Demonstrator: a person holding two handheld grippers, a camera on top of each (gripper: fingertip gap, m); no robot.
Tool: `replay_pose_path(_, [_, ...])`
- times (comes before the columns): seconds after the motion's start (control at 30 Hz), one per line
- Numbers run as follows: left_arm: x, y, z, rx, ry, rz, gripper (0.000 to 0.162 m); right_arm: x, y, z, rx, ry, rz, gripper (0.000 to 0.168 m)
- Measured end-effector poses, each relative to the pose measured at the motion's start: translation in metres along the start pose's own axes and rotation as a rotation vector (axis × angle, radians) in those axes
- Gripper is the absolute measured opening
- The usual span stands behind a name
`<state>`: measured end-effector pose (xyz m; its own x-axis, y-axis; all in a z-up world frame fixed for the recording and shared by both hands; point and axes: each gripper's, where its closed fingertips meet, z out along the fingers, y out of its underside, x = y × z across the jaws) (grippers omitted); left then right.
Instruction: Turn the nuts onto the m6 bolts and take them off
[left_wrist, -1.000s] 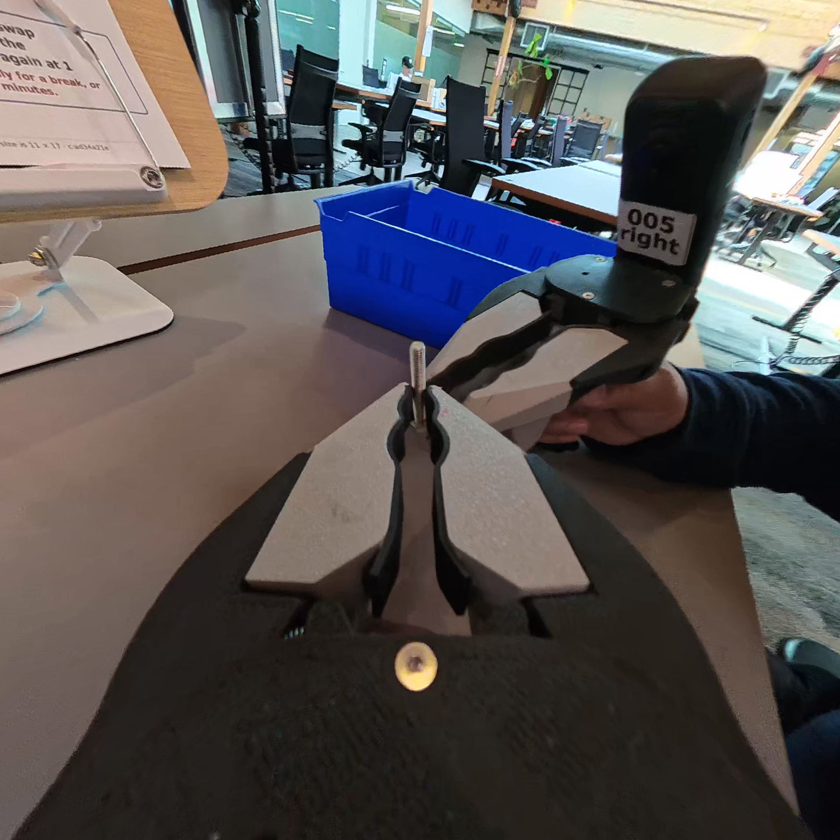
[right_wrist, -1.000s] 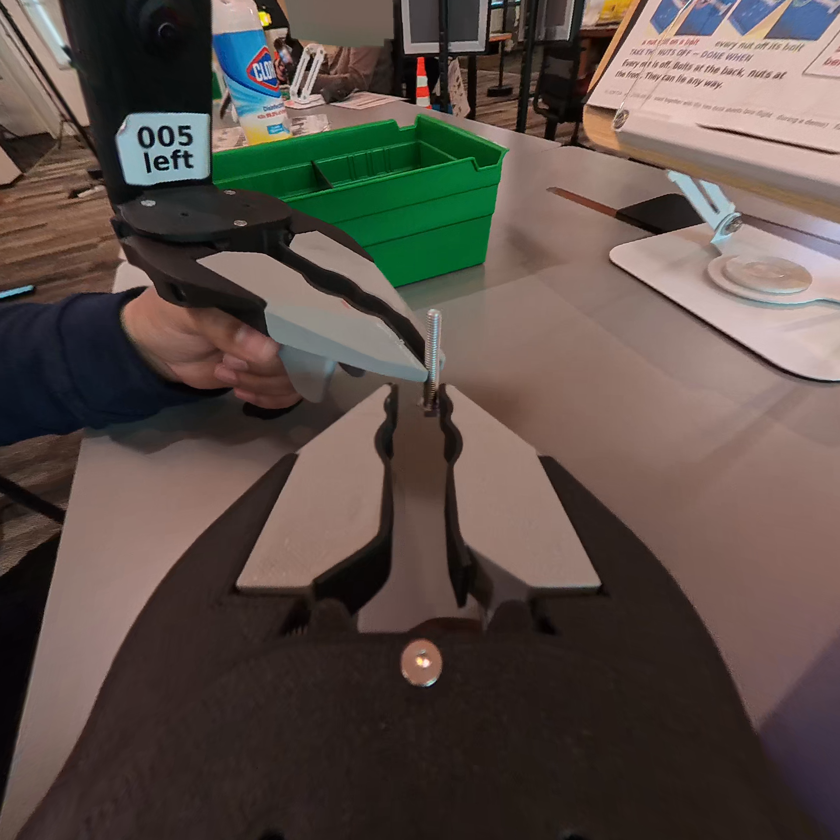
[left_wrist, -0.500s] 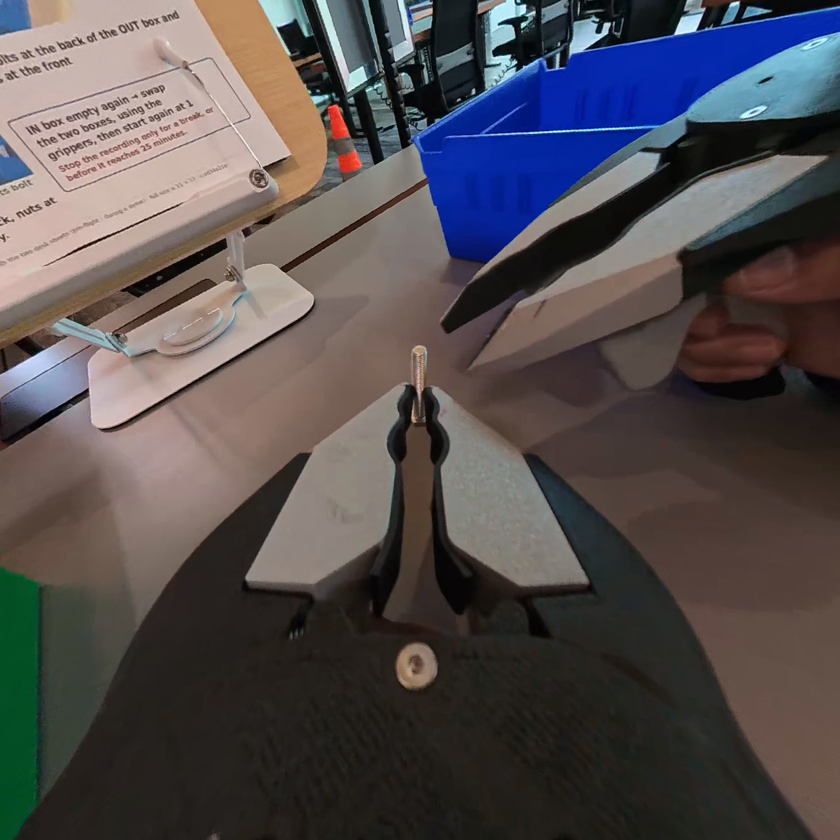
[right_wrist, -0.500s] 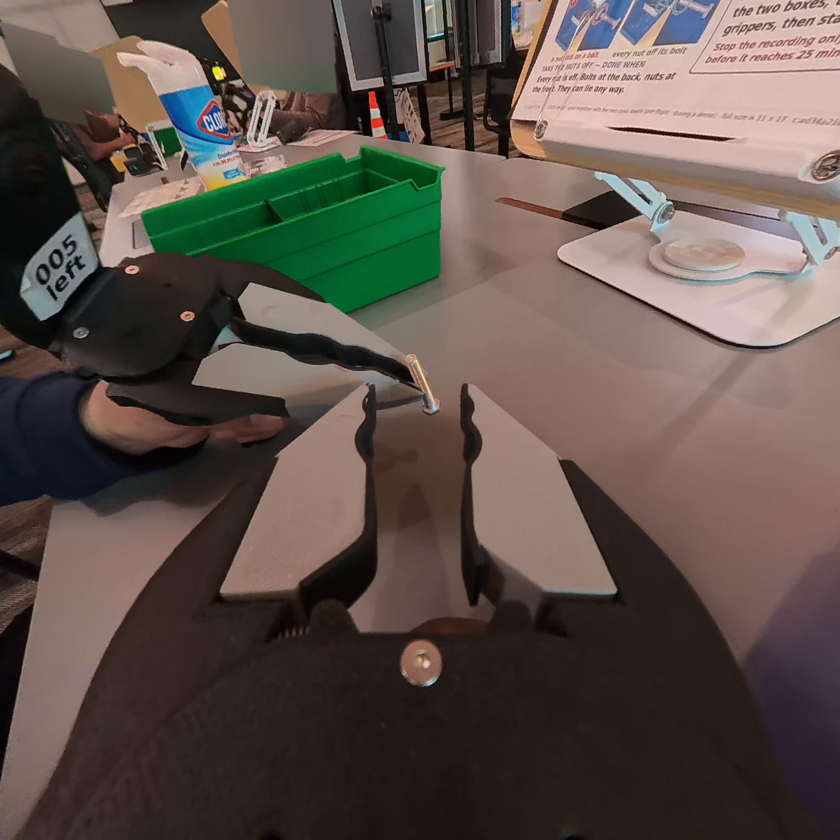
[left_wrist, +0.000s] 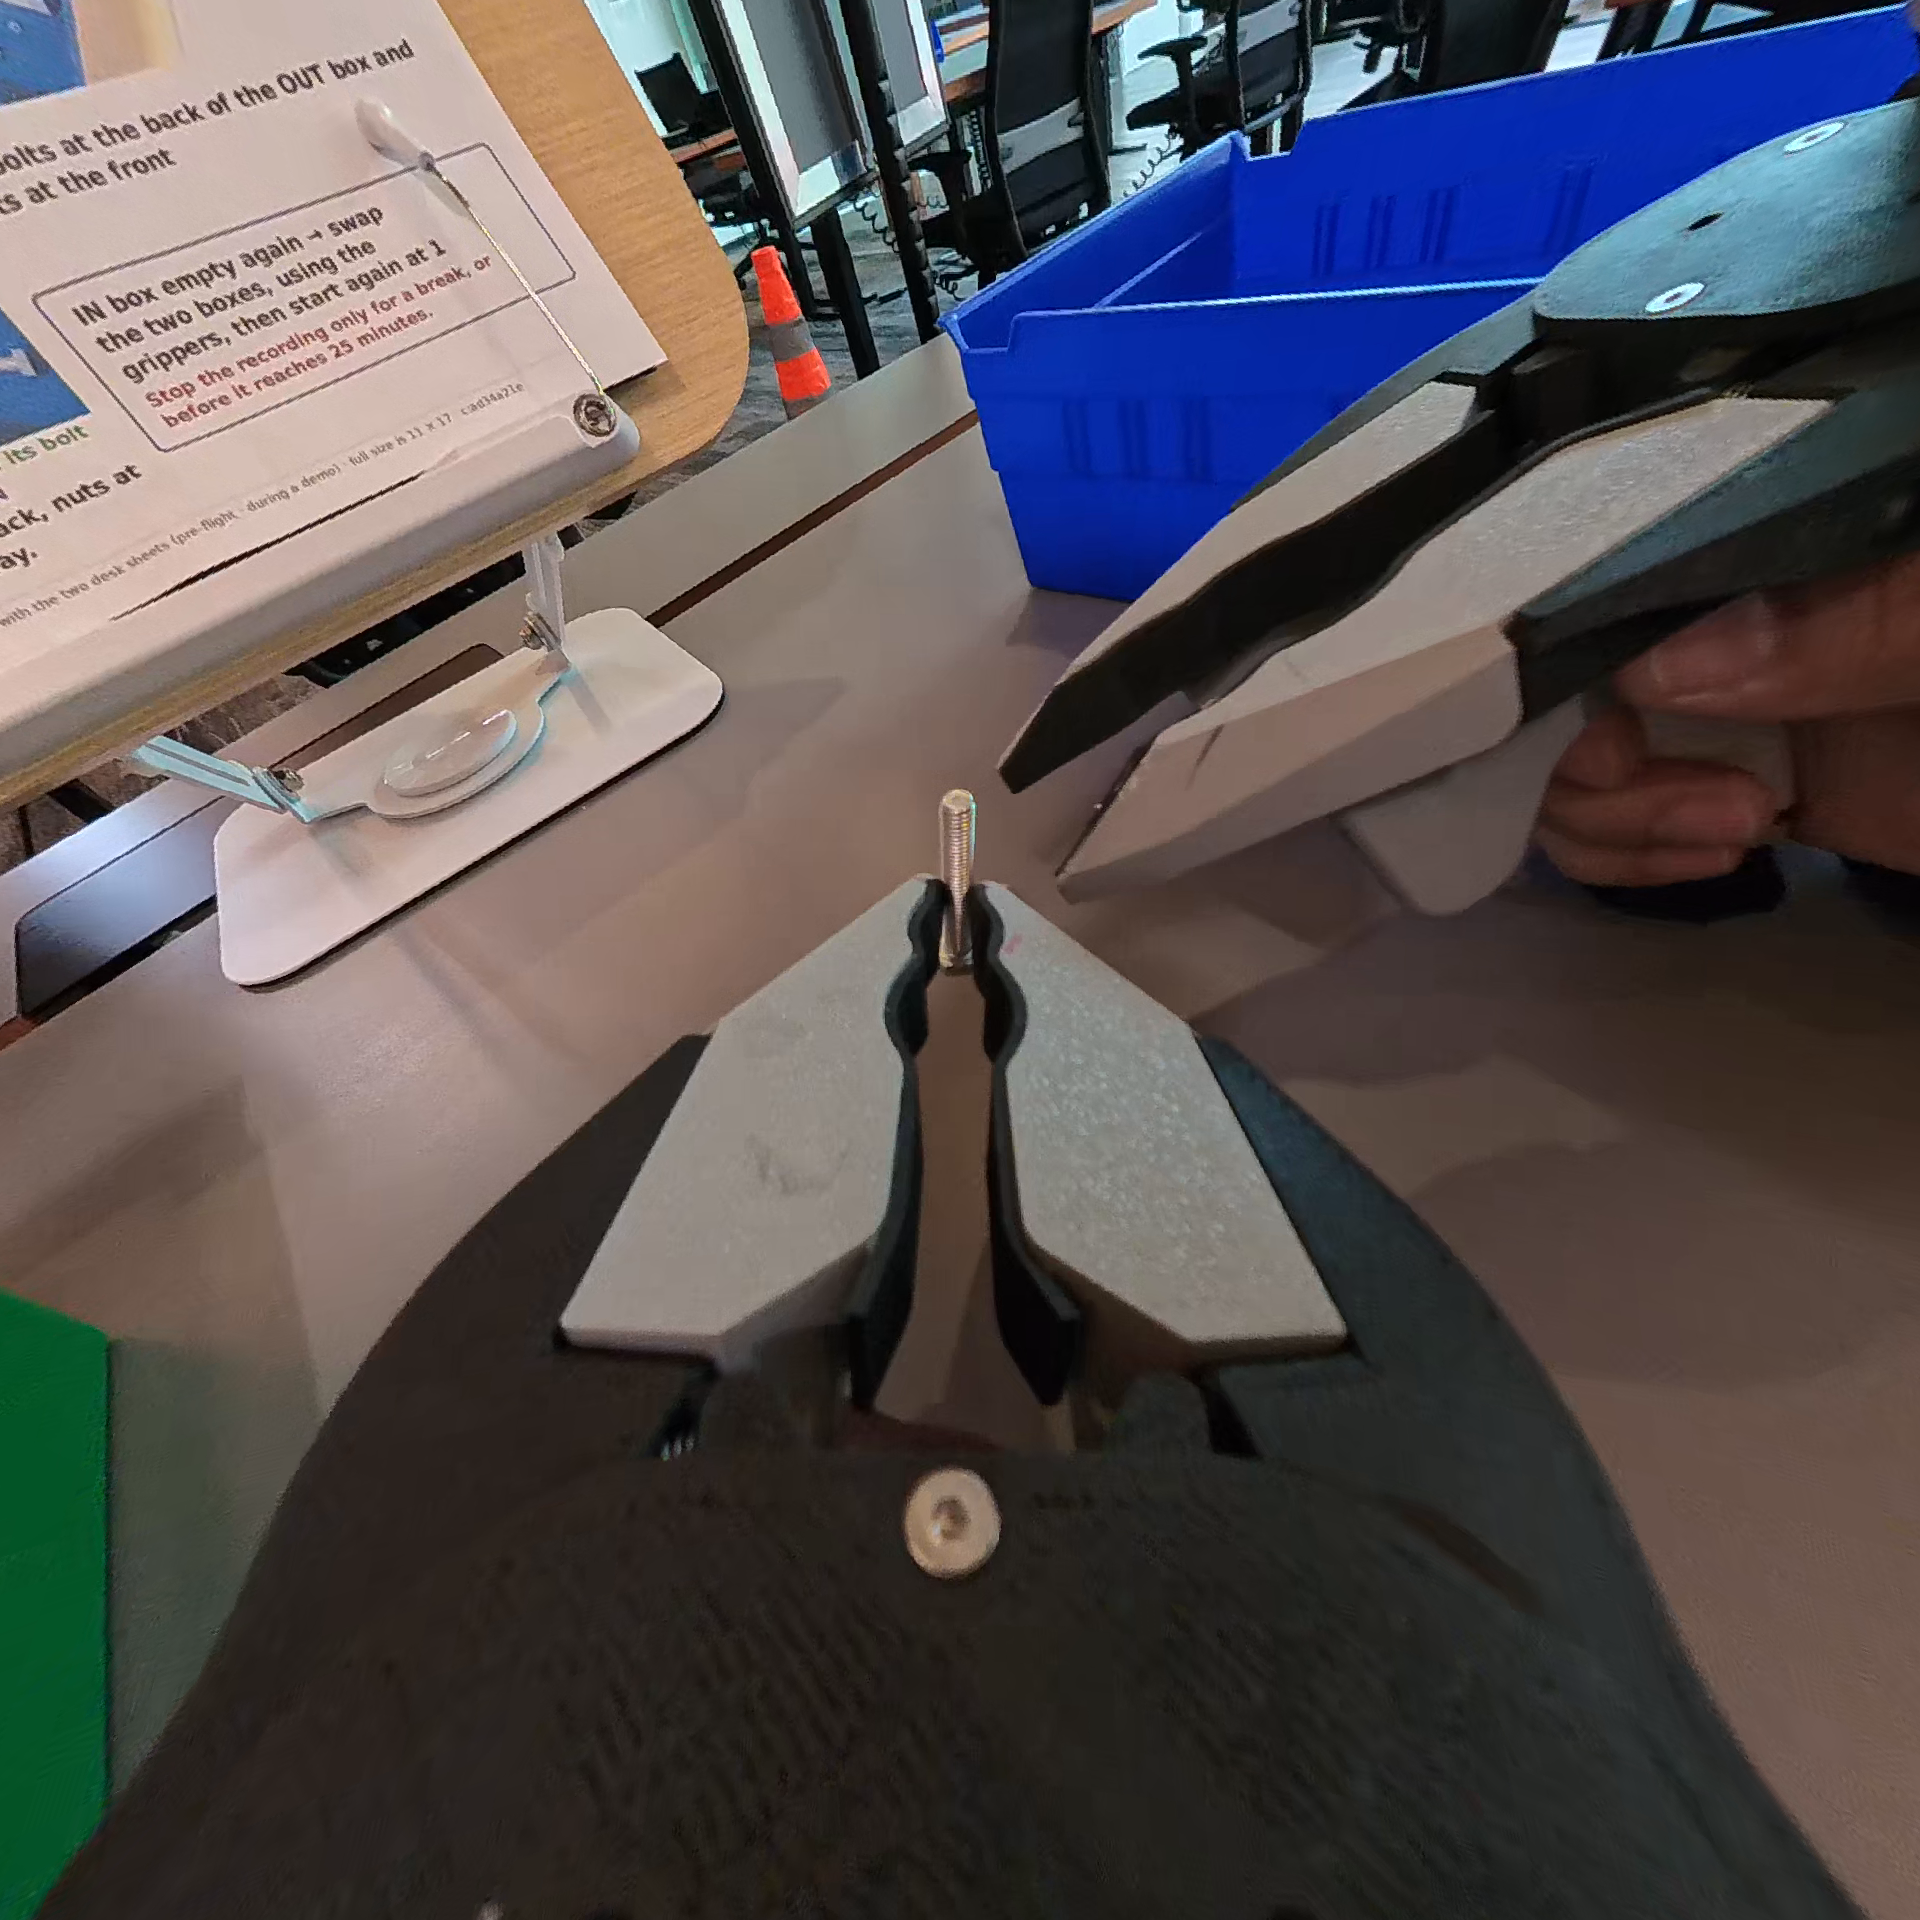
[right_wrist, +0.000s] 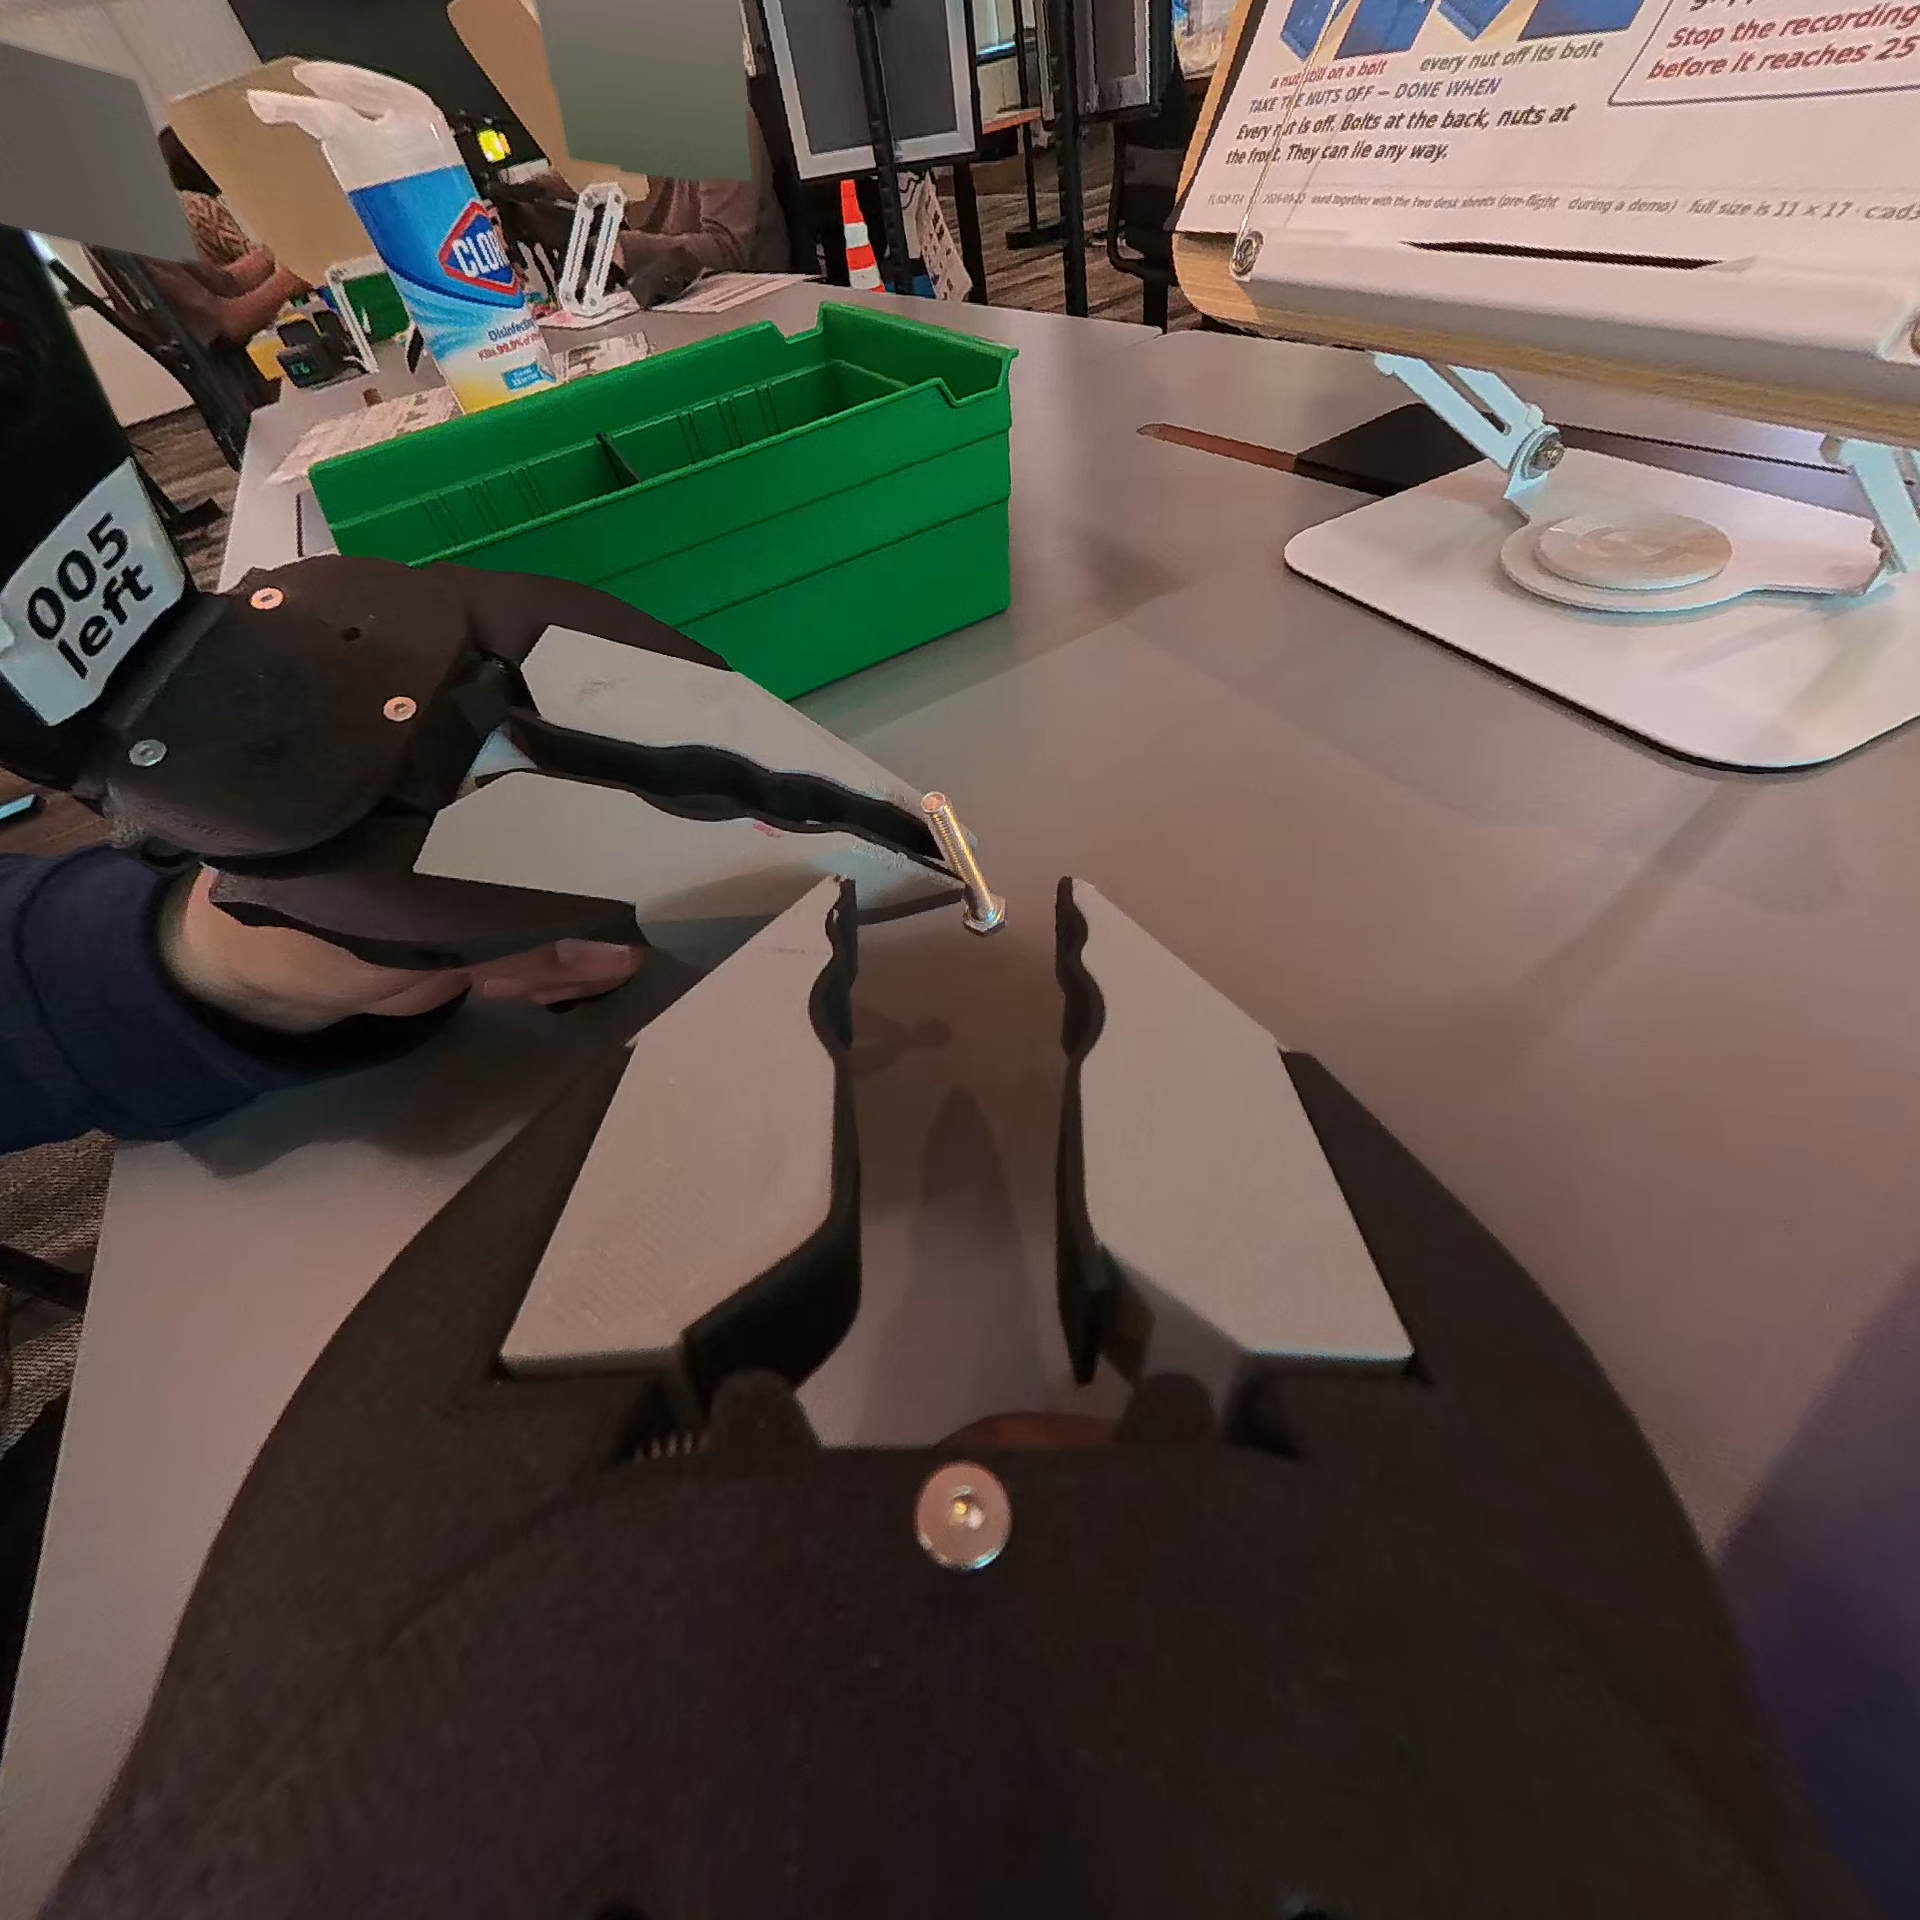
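Observation:
My left gripper (left_wrist: 954, 914) is shut on a silver bolt (left_wrist: 956, 878) at its fingertips, threaded end up, above the grey table. In the right wrist view the same left gripper (right_wrist: 940, 842) holds the bolt (right_wrist: 961, 857) tilted, head down near the table. My right gripper (right_wrist: 951, 899) is open and empty, its tips just below and either side of the bolt's head. It also shows in the left wrist view (left_wrist: 1049, 821), to the right of the bolt and apart from it. No nut is visible.
A blue bin (left_wrist: 1195, 416) stands at the back right and a green divided bin (right_wrist: 727, 520) at the back left. A white stand with an instruction sheet (left_wrist: 416, 748) sits behind. A spray bottle (right_wrist: 436, 260) stands beyond the green bin. The grippers are tip to tip, or close to it.
My right gripper has opened and drawn back from the bolt. My left gripper has kept the bolt, swung left and tilted it.

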<state>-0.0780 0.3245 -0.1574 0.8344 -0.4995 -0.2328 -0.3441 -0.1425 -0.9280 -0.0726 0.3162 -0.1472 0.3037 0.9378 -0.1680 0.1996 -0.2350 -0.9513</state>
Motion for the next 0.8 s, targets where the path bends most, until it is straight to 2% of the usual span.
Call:
replay_pose_path(0.37, [0.013, -0.005, -0.003, 0.022, 0.049, 0.046, 0.002, -0.001, -0.005, -0.001, 0.029, -0.012, 0.019, 0.032])
replay_pose_path(0.53, [0.020, -0.004, -0.003, 0.018, 0.088, 0.049, 0.002, -0.009, -0.001, 0.001, 0.006, -0.065, 0.043, 0.006])
replay_pose_path(0.57, [0.020, -0.002, -0.003, 0.013, 0.099, 0.039, 0.002, -0.009, 0.000, 0.001, -0.006, -0.064, 0.046, 0.005])
replay_pose_path(0.7, [0.022, 0.001, -0.002, -0.008, 0.144, -0.021, 0.004, 0.001, 0.002, 0.000, -0.024, 0.010, 0.014, 0.002])
replay_pose_path(0.8, [0.016, 0.003, -0.004, -0.023, 0.141, -0.030, 0.012, 0.016, 0.004, -0.004, -0.051, 0.095, -0.013, 0.002])
